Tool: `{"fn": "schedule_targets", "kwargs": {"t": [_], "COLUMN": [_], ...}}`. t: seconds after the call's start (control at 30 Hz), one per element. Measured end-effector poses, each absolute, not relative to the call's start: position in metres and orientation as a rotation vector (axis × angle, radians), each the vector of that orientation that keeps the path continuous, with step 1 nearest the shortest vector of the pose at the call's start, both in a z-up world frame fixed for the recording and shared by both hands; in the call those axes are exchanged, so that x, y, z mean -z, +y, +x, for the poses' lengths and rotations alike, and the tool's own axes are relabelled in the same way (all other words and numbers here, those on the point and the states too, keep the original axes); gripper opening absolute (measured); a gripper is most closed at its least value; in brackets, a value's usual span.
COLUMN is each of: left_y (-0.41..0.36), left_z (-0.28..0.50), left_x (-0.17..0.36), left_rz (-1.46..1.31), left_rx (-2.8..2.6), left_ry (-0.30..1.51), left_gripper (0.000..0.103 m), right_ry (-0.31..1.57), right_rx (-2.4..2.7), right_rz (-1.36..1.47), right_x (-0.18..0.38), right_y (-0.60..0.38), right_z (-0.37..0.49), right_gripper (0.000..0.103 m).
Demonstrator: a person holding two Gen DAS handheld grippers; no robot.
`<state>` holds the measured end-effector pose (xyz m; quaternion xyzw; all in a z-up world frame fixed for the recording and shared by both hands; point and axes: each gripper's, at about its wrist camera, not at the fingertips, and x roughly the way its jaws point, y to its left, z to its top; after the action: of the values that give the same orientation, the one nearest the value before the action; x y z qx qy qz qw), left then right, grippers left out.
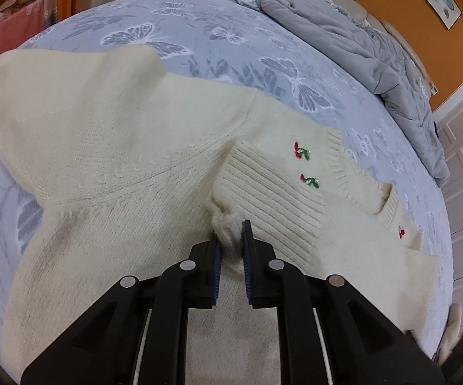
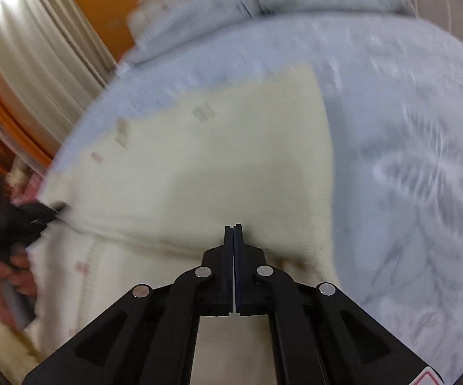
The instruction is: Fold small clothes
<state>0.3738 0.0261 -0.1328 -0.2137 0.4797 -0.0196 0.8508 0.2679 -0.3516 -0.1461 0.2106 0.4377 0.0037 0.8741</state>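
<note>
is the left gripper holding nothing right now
No, the left gripper is pinching a bunched fold of the cream sweater between its pads.

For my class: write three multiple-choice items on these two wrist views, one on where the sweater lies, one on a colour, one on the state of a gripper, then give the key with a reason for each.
1. Where does the sweater lie?
A. on the bed
B. on a chair
C. on the floor

2. What colour is the sweater?
A. navy
B. cream
C. black

3. How is the left gripper?
A. wide open, clear of cloth
B. closed on a bunch of sweater knit
C. holding a hanger

Key:
1 A, the butterfly-print bedspread shows under and around it.
2 B, cream knit with small red and green embroidery.
3 B, a tuft of knit sits pinched between its pads.
</note>
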Motion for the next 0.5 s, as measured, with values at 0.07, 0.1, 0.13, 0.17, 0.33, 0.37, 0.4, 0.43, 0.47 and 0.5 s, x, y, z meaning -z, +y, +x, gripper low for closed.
{"fn": "schedule_targets", "kwargs": {"t": [0.07,0.1,0.13,0.17,0.33,0.37,0.4,0.43,0.47,0.5], "left_y": [0.036,0.051,0.062,0.085,0.2,0.235,0.258,0.281,0.302,0.326], "left_z": [0.369,0.361,0.357,0.348,0.329,0.331,0.334,0.336,0.339,0.342], "left_x": [0.132,0.127,0.122,0.113,0.097,0.102,0.107,0.112,0.119,0.129], "left_rz": [-0.508,-0.552,-0.564,-0.584,-0.631,-0.678,-0.717,-0.763,-0.824,-0.905], "left_rx": [0.07,0.068,0.051,0.012,-0.299,-0.377,-0.425,-0.474,-0.513,-0.548], "left_ry": [1.001,0.977,0.958,0.908,0.774,0.774,0.782,0.794,0.801,0.809], "left_gripper": [0.019,0.023,0.029,0.045,0.085,0.089,0.089,0.089,0.089,0.089], "right_ry": [0.907,0.896,0.872,0.847,0.749,0.745,0.753,0.763,0.772,0.778], "right_rx": [-0.01,-0.011,-0.011,-0.02,-0.049,-0.05,-0.055,-0.063,-0.066,-0.066], "right_rz": [0.487,0.487,0.486,0.486,0.455,0.446,0.442,0.44,0.438,0.436], "right_x": [0.143,0.14,0.134,0.129,0.113,0.112,0.113,0.115,0.117,0.12], "right_y": [-0.357,-0.357,-0.356,-0.354,-0.34,-0.336,-0.333,-0.333,-0.331,-0.328], "right_z": [0.266,0.265,0.261,0.258,0.248,0.249,0.25,0.251,0.253,0.254], "right_gripper": [0.0,0.0,0.006,0.014,0.049,0.052,0.053,0.053,0.053,0.053]}}
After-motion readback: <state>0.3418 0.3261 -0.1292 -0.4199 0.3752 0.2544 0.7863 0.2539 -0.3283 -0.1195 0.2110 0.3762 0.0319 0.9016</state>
